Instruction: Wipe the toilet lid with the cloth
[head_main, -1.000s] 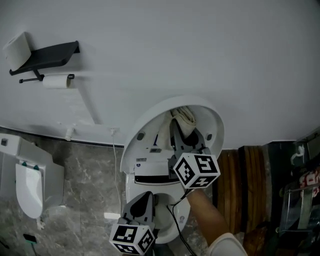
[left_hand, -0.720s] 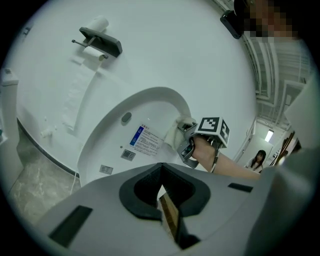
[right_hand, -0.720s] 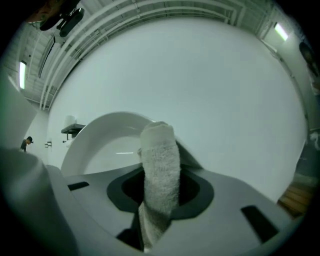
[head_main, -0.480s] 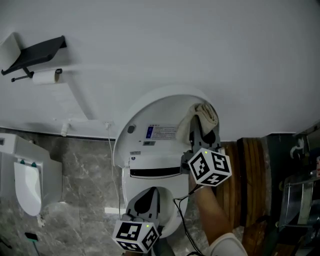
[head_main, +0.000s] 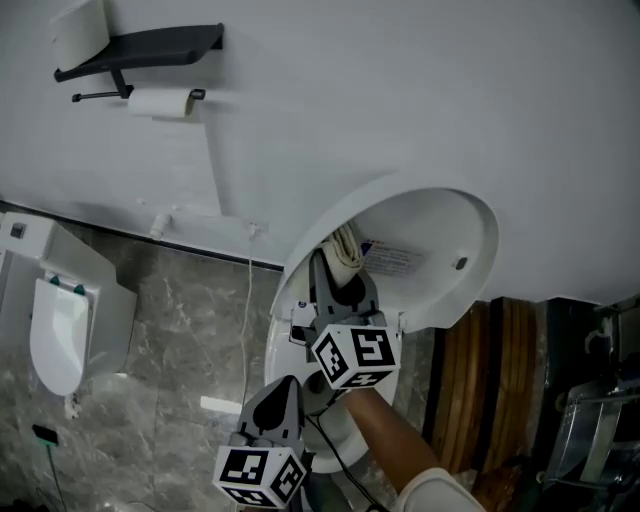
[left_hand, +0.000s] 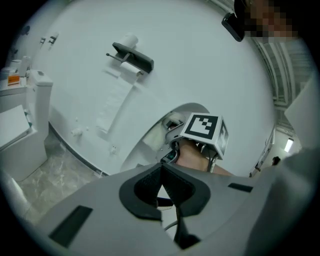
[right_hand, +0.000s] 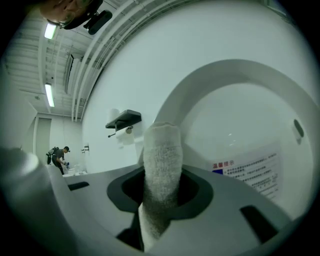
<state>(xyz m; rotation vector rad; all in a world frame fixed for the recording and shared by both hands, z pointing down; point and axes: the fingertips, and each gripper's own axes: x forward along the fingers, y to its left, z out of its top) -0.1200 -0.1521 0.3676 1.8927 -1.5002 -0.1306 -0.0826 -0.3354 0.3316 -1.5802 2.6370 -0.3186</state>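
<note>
1. Head view: right gripper (head_main: 337, 285), jaws clenched on the cloth (head_main: 346, 247), has swept across the raised toilet lid (head_main: 440, 235), right side to left.
2. Left gripper (head_main: 282, 398) hangs low, jaws closed, empty.
3. Wiping seems well under way.

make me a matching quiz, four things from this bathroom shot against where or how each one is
1 cloth
2 left gripper
3 toilet paper roll
4 toilet lid

A raised open
B under the black shelf
C jaws shut, nothing between them
D clamped in the right gripper

Pairs: 1-D, 2-C, 3-B, 4-A
</note>
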